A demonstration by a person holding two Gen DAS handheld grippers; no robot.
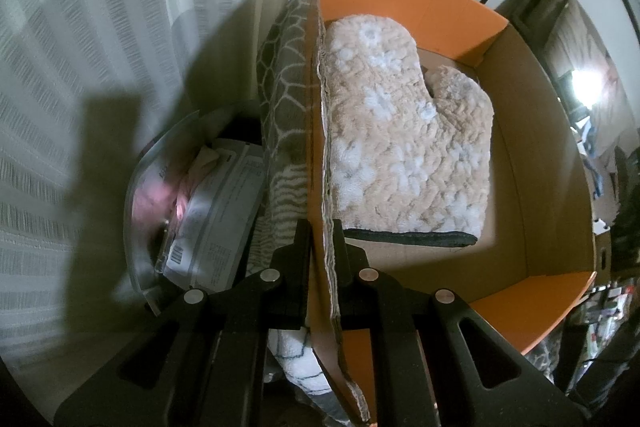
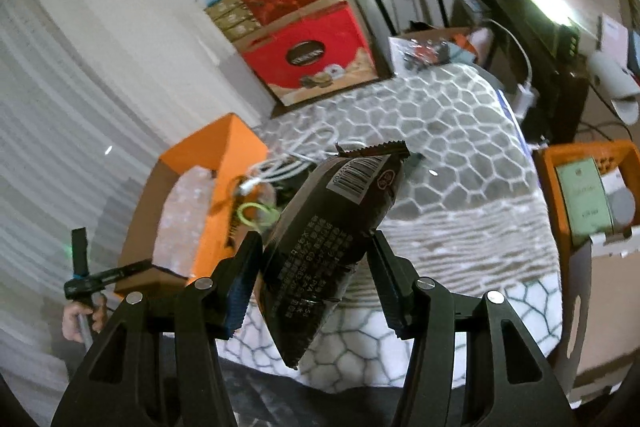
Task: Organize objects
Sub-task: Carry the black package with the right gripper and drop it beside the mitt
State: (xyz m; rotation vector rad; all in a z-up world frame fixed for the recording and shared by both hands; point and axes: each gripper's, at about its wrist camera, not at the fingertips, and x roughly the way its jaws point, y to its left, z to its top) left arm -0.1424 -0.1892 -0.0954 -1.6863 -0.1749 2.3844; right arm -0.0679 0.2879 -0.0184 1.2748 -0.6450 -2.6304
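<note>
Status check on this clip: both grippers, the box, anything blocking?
Left gripper shut on cardboard box wall. Right gripper shut on dark snack packet, above patterned blanket. Fluffy mitt already in box; nothing blocking.

- left matte black plastic two-finger gripper: angular linkage arms with slot cutouts, four round silver screw heads
- right matte black plastic two-finger gripper: same build, ribbed finger pads, one pad face blue-tinted

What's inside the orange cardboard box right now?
A fluffy beige oven mitt lies flat on the floor of the orange cardboard box, beside bare cardboard. Anything under the mitt is covered and cannot be seen.
</note>
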